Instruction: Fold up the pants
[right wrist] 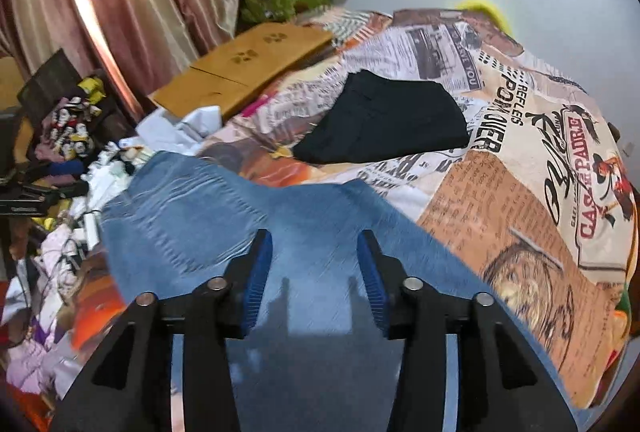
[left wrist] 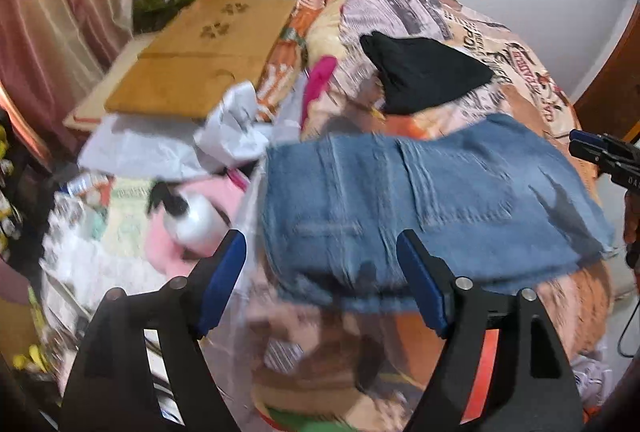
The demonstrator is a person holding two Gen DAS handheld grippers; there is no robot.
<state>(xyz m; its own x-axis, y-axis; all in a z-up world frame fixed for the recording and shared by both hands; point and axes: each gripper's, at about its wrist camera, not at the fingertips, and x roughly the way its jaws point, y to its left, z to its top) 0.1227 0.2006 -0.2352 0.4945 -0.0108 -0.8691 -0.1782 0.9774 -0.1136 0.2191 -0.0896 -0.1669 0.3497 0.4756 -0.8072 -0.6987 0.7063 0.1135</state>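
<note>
Both of our tools, left tool (left wrist: 322, 258) and right tool (right wrist: 314, 260), hang open over the jeans (left wrist: 432, 199) lying on the bed (right wrist: 520, 240). Denim looks thick, soft and floppy, so we judge the frayed hem edge the best hold.

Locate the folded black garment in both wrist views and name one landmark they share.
Left wrist: the black garment lies upper centre-right on the printed bedspread, beyond the blue jeans.
Right wrist: the black garment sits centre, beyond the blue jeans.
Shared landmark: the tan paw-print board, left of the garment.
</note>
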